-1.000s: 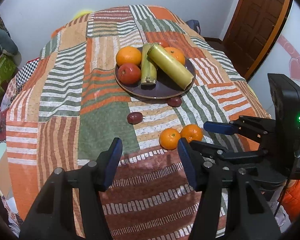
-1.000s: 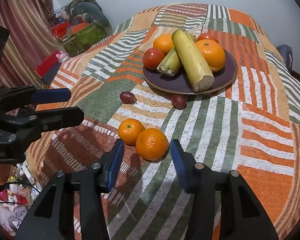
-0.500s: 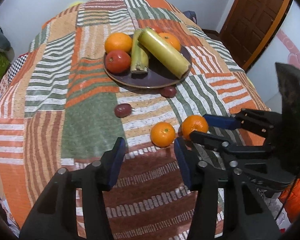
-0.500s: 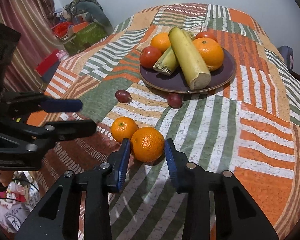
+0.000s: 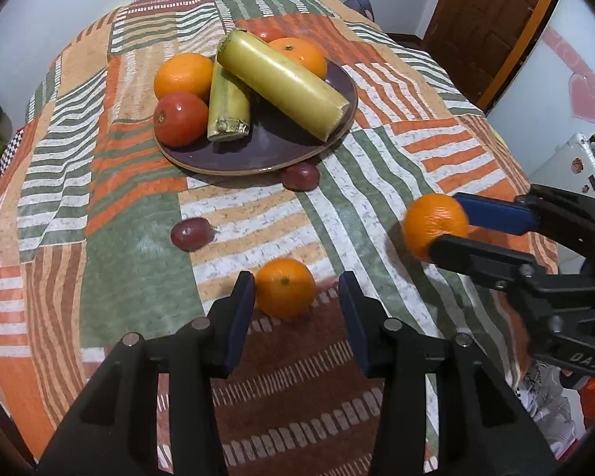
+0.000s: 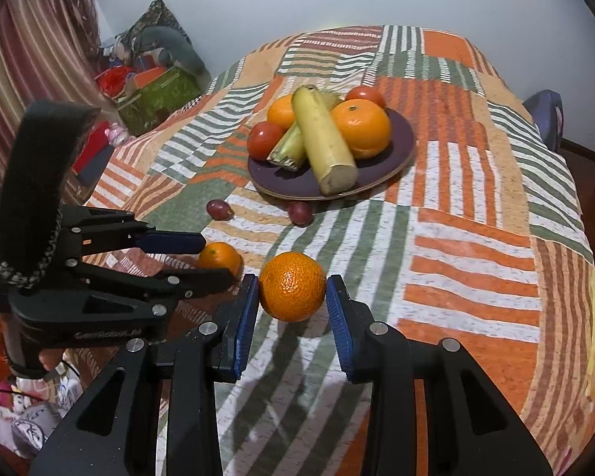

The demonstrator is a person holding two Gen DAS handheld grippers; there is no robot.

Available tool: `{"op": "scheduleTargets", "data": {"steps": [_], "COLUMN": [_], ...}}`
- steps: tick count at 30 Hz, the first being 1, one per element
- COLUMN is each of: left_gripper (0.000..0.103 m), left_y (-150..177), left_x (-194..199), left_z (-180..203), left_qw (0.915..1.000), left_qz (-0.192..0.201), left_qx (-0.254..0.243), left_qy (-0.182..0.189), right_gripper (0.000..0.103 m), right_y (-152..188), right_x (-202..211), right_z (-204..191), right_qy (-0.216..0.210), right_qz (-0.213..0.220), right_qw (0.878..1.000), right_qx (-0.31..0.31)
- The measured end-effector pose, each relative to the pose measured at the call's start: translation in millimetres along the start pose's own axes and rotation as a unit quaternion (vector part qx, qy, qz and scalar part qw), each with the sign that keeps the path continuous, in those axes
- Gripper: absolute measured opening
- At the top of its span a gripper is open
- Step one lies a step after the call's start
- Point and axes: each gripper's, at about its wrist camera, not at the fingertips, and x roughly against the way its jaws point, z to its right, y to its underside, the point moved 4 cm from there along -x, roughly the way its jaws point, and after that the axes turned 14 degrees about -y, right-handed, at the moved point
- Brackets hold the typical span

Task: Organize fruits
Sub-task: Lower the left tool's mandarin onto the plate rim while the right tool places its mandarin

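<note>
Oranges, tomatoes and two cane pieces are held in the plate (image 5: 297, 154). A mandarin (image 6: 292, 291) is clamped by the right gripper (image 6: 292, 305). A second mandarin (image 5: 285, 288) is flanked, ungripped, by the spread fingers of the left gripper (image 5: 295, 301); two grapes lie nearby.

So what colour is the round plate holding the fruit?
Dark purple-brown, with a lighter tan rim: the round plate, clearest in the left wrist view.

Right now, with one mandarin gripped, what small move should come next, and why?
Probably carry the right gripper toward the plate: it is shut on the mandarin, lifted off the tablecloth, with its shadow below, and fruit is already gathered there.
</note>
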Motion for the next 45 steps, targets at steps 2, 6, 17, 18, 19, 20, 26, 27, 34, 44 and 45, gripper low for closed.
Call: {"op": "scheduleTargets", "data": {"steps": [2,6,17,18,19,20,26,27,34,44,45], "left_gripper": [0.044,0.035,0.035,0.035,0.035,0.035,0.035,0.035,0.035,0.035,0.035], "left_y": [-1.6,-0.4,-3.4,-4.4,-7.2,-9.0,-28.1,-32.3,-59.9,-80.0,-80.8], "left_x": [-3.9,-16.8,-3.9,-1.5,-0.1,2.1,16.9,18.7,18.5,-8.5,-10.7], "left_z": [-0.8,-1.4,1.1,-0.2,-0.6,-1.6,-9.0,-10.2,-16.7,-26.9,-28.1], "left_qw": [1.0000,0.9998,0.9999,0.9999,0.9999,0.9999,0.9993,0.9991,0.9978,0.9974,0.9973], "left_qz": [-0.002,-0.022,0.005,0.008,0.010,0.013,0.036,0.041,0.058,0.051,0.050], "left_qx": [-0.003,-0.003,-0.012,-0.011,-0.009,-0.007,0.013,0.015,0.030,0.046,0.048], "left_qy": [-0.006,-0.002,-0.007,-0.006,-0.006,-0.005,0.002,0.003,0.012,0.022,0.024], "right_gripper": [0.032,0.032,0.032,0.032,0.032,0.032,0.032,0.032,0.032,0.032,0.032], "right_y": [-0.8,-1.1,-4.7,-5.4,-6.1,-7.4,-19.1,-21.4,-43.0,-67.9,-69.8], "right_x": [1.6,2.5,1.1,1.2,1.3,1.7,8.5,9.4,12.0,1.2,-0.7], "right_z": [2.9,7.6,13.4,13.7,13.9,14.2,18.2,19.3,30.6,51.3,53.4], "right_qy": [0.000,0.000,-0.001,-0.001,0.000,0.001,0.007,0.009,0.016,0.022,0.022], "right_qz": [0.002,0.004,0.005,0.005,0.006,0.006,0.020,0.022,0.037,0.042,0.042], "right_qw": [1.000,1.000,1.000,1.000,1.000,1.000,1.000,1.000,0.999,0.999,0.999], "right_qx": [-0.003,-0.006,-0.011,-0.011,-0.010,-0.010,-0.008,-0.008,-0.010,-0.012,-0.012]}}
